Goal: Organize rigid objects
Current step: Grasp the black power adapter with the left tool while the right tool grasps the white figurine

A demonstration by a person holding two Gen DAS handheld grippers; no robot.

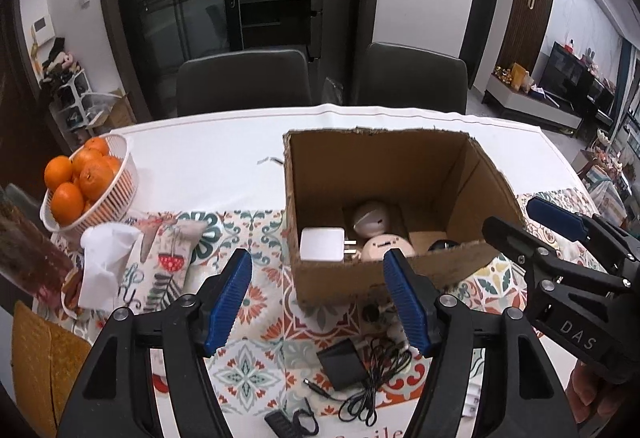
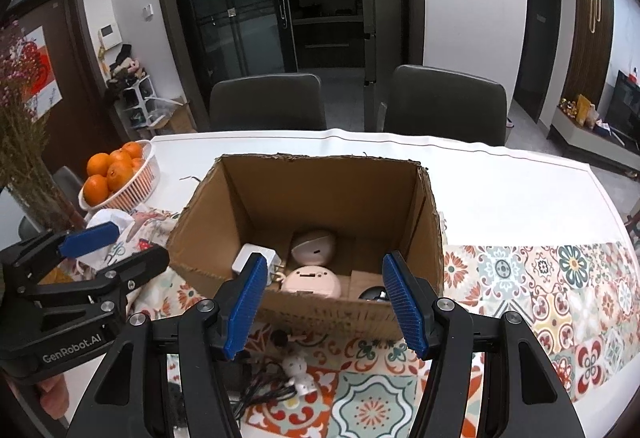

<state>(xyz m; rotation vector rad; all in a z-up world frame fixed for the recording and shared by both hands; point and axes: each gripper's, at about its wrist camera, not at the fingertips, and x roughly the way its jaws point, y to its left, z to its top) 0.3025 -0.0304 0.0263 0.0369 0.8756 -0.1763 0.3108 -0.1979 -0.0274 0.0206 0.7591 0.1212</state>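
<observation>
An open cardboard box (image 1: 380, 166) (image 2: 320, 190) stands on the table. Inside lie a white plug charger (image 1: 322, 244) (image 2: 252, 256), a white rounded device (image 1: 372, 220) (image 2: 314, 246), a pink round device (image 1: 386, 248) (image 2: 312, 280) and a dark object (image 1: 442, 245) (image 2: 372, 294). In front of the box lie a black power adapter (image 1: 340, 362) with its cable (image 1: 380, 370) and a small white figurine (image 2: 298, 372). My left gripper (image 1: 318, 262) (image 2: 120, 250) hovers open before the box's left part, nothing between its pads. My right gripper (image 2: 326, 266) (image 1: 532, 226) is open and empty beside it.
A white basket of oranges (image 1: 120, 190) (image 2: 148, 174) sits at the left, a patterned tissue pouch (image 1: 168, 258) beside it. Dried flowers (image 2: 20, 142) rise at the far left. A small black clip (image 1: 288, 418) lies near the front edge. Two dark chairs (image 2: 268, 102) stand behind the table.
</observation>
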